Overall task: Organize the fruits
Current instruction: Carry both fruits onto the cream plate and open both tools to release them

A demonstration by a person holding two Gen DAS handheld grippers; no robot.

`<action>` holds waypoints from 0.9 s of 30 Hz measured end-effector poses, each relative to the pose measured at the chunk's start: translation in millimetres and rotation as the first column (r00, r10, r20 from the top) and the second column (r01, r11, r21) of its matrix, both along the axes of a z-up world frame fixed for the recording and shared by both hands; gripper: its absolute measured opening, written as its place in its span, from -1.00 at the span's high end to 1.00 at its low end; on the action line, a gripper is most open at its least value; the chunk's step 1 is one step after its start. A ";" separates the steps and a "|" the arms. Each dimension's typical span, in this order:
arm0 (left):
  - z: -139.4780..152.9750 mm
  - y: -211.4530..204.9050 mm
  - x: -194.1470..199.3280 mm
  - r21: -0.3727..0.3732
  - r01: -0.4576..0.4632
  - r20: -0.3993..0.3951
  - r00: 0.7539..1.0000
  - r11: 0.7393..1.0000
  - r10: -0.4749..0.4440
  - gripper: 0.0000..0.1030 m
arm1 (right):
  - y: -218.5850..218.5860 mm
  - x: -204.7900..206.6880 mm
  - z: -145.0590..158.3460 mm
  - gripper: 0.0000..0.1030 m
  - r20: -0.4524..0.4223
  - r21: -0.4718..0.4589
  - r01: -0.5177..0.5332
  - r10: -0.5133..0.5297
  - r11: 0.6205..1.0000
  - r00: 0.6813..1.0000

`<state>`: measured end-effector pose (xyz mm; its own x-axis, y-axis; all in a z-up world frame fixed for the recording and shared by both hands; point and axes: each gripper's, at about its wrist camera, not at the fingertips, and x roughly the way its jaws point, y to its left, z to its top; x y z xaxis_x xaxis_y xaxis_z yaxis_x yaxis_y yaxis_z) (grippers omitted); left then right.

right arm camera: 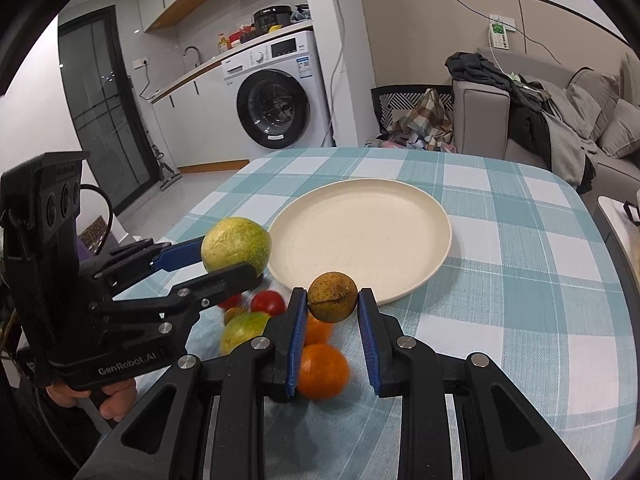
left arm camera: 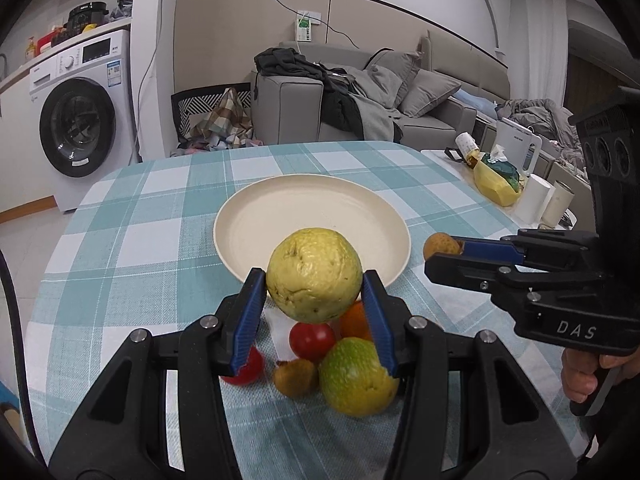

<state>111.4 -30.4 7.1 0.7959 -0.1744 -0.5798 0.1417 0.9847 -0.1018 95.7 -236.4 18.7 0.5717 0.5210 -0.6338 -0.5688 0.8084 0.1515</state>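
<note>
The left hand-held gripper (left arm camera: 314, 286) is closed partway on a large yellow-green guava (left arm camera: 314, 274), its blue pads pressing the fruit's two sides and holding it clear of the counter (left arm camera: 120, 240), just at the near edge of the cream plate (left arm camera: 280, 196). The right hand-held gripper (right arm camera: 333, 300) is closed tight on a small brown fruit (right arm camera: 333, 297), pinched between its fingertips and also lifted, just in front of the plate's near rim; in the left view this fruit shows to the right of the plate, at the tip of the right tool. The plate sits in the middle of the blue-and-white checked cloth covering the counter, and nothing lies on it. The remaining fruit is clustered on the cloth near the plate's near-left edge, below the two grippers: a second green-yellow guava (left arm camera: 356, 376), a red tomato (left arm camera: 312, 340), another tomato (left arm camera: 246, 372) partly hidden behind the left pad, a small brown fruit (left arm camera: 295, 376) between them, and two oranges (right arm camera: 322, 370), one behind the other. A hand (right arm camera: 108, 394) grips the left tool's handle at the left of the right view. Beyond the counter stand a washing machine (left arm camera: 84, 120) on the far left and a grey sofa (left arm camera: 400, 92) draped with clothes on the far right.
</note>
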 end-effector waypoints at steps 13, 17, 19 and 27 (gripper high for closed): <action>-16.3 -2.4 38.2 0.013 -0.004 -0.038 0.999 1.000 0.005 0.10 | 7.3 41.8 -23.4 0.49 -0.064 -0.006 0.045 -0.045 0.999 0.997; -20.4 -6.1 44.0 0.016 -0.001 -0.055 0.999 1.000 0.001 0.10 | 7.4 49.1 -29.0 0.49 -0.078 -0.014 0.055 -0.056 0.998 0.995; -23.4 -6.5 47.6 0.015 0.002 -0.067 0.998 1.000 -0.001 0.10 | 7.4 52.1 -30.3 0.49 -0.079 -0.018 0.058 -0.060 0.998 0.995; -30.8 -7.0 52.8 0.017 0.004 -0.094 0.996 1.000 -0.002 0.10 | 8.4 59.0 -33.0 0.48 -0.086 -0.025 0.062 -0.064 0.998 0.994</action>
<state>164.2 -37.4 -23.7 0.7370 -0.1663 -0.6552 0.1353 0.9859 -0.0982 154.6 -228.0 -14.3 0.5456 0.4704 -0.6935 -0.5019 0.8462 0.1791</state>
